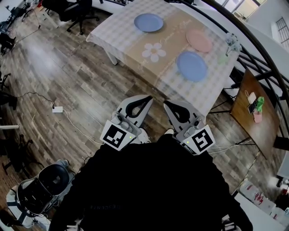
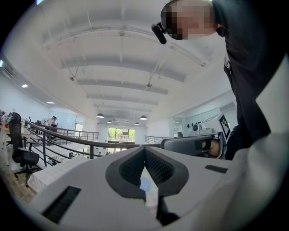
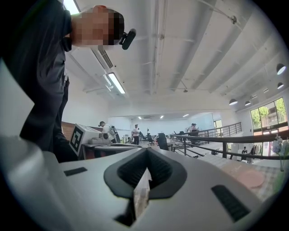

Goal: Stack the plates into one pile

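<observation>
Three plates lie apart on the checked tablecloth (image 1: 118, 31): a blue plate (image 1: 148, 22) at the far side, a pink plate (image 1: 199, 40) to the right, and a second blue plate (image 1: 192, 66) nearer me. Both grippers hang over the wooden floor, short of the table's near edge. My left gripper (image 1: 148, 97) is shut with nothing in it, and so is my right gripper (image 1: 166, 103). In the left gripper view the jaws (image 2: 144, 148) meet at the tip. In the right gripper view the jaws (image 3: 146, 150) meet too, with the pink plate (image 3: 247, 178) low at the right.
A small vase of flowers (image 1: 232, 43) and a green cup (image 1: 222, 58) stand at the table's right edge. A black railing (image 1: 253, 40) curves behind the table. A wooden side table (image 1: 253, 115) is at the right, an office chair (image 1: 81, 11) at the far left, and a power strip (image 1: 57, 109) on the floor.
</observation>
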Available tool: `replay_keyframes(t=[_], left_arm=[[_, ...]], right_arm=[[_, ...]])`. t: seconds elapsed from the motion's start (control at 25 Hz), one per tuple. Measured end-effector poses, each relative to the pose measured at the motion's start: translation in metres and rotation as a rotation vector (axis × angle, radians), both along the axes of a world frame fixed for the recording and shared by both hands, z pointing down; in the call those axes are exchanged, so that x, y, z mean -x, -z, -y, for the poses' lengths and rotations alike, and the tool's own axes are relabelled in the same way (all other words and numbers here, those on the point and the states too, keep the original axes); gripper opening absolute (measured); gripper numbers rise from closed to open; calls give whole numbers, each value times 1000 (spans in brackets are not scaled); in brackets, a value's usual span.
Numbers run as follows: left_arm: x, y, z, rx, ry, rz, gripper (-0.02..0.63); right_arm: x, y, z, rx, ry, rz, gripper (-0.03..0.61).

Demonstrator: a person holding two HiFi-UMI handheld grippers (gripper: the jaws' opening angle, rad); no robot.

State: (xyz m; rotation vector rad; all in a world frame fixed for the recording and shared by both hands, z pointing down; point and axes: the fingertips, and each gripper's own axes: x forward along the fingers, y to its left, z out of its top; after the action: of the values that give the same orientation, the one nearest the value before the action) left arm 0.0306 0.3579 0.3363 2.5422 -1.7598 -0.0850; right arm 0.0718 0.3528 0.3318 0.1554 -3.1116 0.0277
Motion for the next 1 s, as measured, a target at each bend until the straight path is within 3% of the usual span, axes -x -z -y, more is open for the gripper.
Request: replay_keyframes(t=[0.52, 1.0], left_arm=[[14, -6, 20, 4, 9, -5, 14], [61, 3, 139, 13, -45, 29, 14]], right_arm=[[15, -13, 23, 10, 2, 13, -3], [64, -4, 146, 12, -57, 39, -3]])
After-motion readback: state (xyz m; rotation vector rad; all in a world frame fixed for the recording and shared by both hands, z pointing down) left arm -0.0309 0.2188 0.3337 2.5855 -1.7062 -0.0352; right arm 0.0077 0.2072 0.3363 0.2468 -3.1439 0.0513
